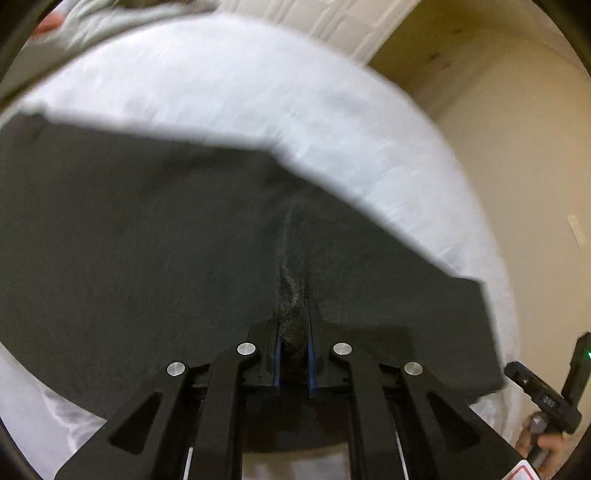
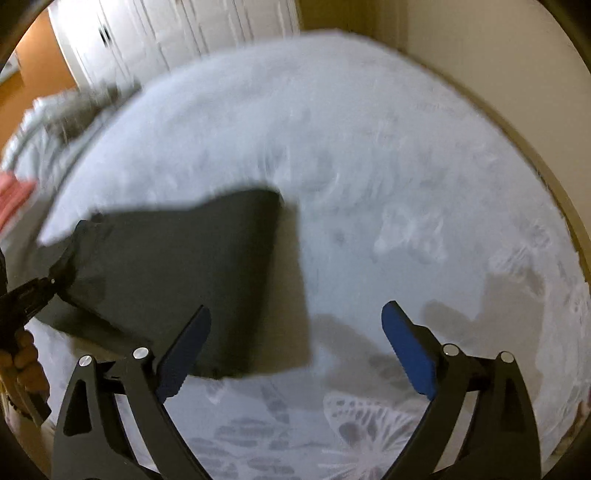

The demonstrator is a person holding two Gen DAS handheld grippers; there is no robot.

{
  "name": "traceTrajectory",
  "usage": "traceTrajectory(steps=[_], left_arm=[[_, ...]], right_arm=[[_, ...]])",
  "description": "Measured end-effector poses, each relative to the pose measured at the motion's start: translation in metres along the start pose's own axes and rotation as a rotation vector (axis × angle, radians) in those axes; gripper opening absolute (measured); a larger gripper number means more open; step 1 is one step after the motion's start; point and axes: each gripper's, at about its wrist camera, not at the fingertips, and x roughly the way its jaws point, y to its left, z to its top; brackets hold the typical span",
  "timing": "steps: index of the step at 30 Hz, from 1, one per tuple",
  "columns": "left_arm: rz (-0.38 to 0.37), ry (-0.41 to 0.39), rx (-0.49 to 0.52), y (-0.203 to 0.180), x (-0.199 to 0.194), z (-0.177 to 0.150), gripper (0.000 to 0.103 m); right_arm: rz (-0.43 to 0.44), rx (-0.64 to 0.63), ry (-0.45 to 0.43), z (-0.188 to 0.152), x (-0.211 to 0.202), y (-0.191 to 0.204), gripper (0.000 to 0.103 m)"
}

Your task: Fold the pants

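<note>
Dark grey pants (image 1: pixel 147 240) lie flat on a white bed sheet (image 1: pixel 258 92). My left gripper (image 1: pixel 293 332) is shut on a raised pinch of the pants' fabric, squeezed between its blue pads. In the right wrist view the pants (image 2: pixel 192 266) look like a folded dark slab, and the left gripper (image 2: pixel 50 282) bites their left edge. My right gripper (image 2: pixel 295 332) hangs open and wide over the pants' near right corner, nothing between its blue pads (image 2: pixel 406 347). It casts a shadow on the sheet.
The sheet (image 2: pixel 369 166) has a butterfly print near its front edge. A crumpled grey garment (image 2: pixel 55 122) and something pink (image 2: pixel 13 195) lie at the bed's far left. White closet doors (image 2: pixel 166 33) stand behind. A beige floor (image 1: pixel 517 147) lies beyond the bed's right edge.
</note>
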Motion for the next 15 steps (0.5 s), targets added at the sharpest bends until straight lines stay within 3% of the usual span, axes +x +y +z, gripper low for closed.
traceTrajectory(steps=[5, 8, 10, 11, 12, 13, 15], left_arm=[[0.020, -0.045, 0.049, -0.010, -0.007, 0.002, 0.012], [0.016, -0.034, 0.036, -0.010, -0.003, 0.001, 0.012], [0.010, -0.030, 0.026, -0.006, -0.003, -0.002, 0.012], [0.007, -0.026, 0.020, -0.005, -0.001, 0.000, 0.012], [-0.003, -0.021, 0.011, -0.002, -0.003, 0.000, 0.011], [-0.009, -0.014, -0.002, -0.001, -0.002, 0.001, 0.011], [-0.013, -0.013, -0.007, 0.000, -0.003, 0.000, 0.011]], right_arm=[[0.173, 0.083, 0.032, 0.004, 0.011, 0.001, 0.091], [0.203, 0.113, 0.136, 0.000, 0.039, 0.003, 0.092], [0.196, 0.121, 0.120, -0.002, 0.045, 0.004, 0.091], [0.192, 0.101, 0.106, -0.002, 0.044, 0.008, 0.070], [0.206, 0.071, 0.101, -0.001, 0.044, 0.012, 0.033], [0.278, 0.071, 0.112, -0.001, 0.046, 0.014, 0.022], [0.320, 0.100, 0.112, 0.000, 0.044, 0.015, 0.014]])
